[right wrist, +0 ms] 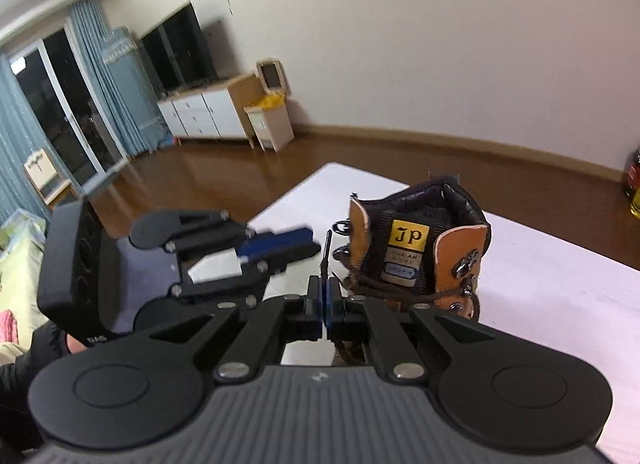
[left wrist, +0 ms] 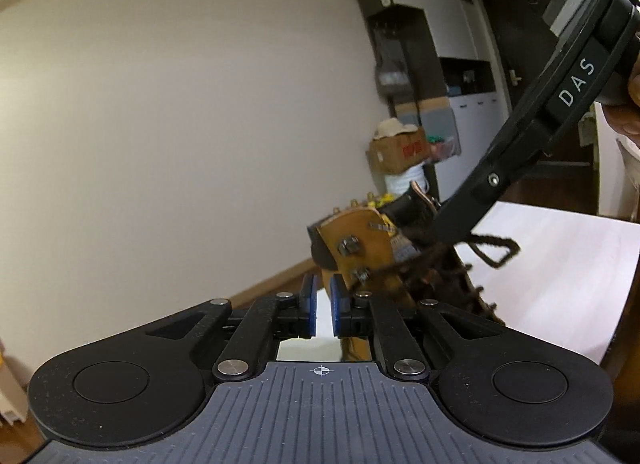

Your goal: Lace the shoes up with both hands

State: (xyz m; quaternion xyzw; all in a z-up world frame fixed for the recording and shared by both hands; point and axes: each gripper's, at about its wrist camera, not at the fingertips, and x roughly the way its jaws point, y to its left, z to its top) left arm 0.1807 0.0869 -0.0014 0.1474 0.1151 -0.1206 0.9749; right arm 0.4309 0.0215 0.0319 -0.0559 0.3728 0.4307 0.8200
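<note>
A tan ankle boot (right wrist: 420, 252) with a black tongue and a yellow JP label stands on the white table (right wrist: 560, 264). My right gripper (right wrist: 323, 296) is shut on the dark brown lace; the lace tip (right wrist: 326, 248) sticks up out of the pads, just left of the boot's eyelets. My left gripper (right wrist: 304, 245) hovers left of the boot, turned on its side. In the left wrist view the left gripper (left wrist: 324, 304) stands slightly open with nothing between its blue pads, the boot (left wrist: 360, 248) lies just beyond, and a lace loop (left wrist: 496, 252) hangs under the right gripper's black frame (left wrist: 520, 136).
The white table (left wrist: 560, 264) ends close behind the boot, with brown wood floor beyond. Cardboard boxes (left wrist: 400, 148) and cabinets stand far back. A TV cabinet (right wrist: 208, 112), a small bin (right wrist: 268, 124) and bottles (right wrist: 634, 184) line the walls.
</note>
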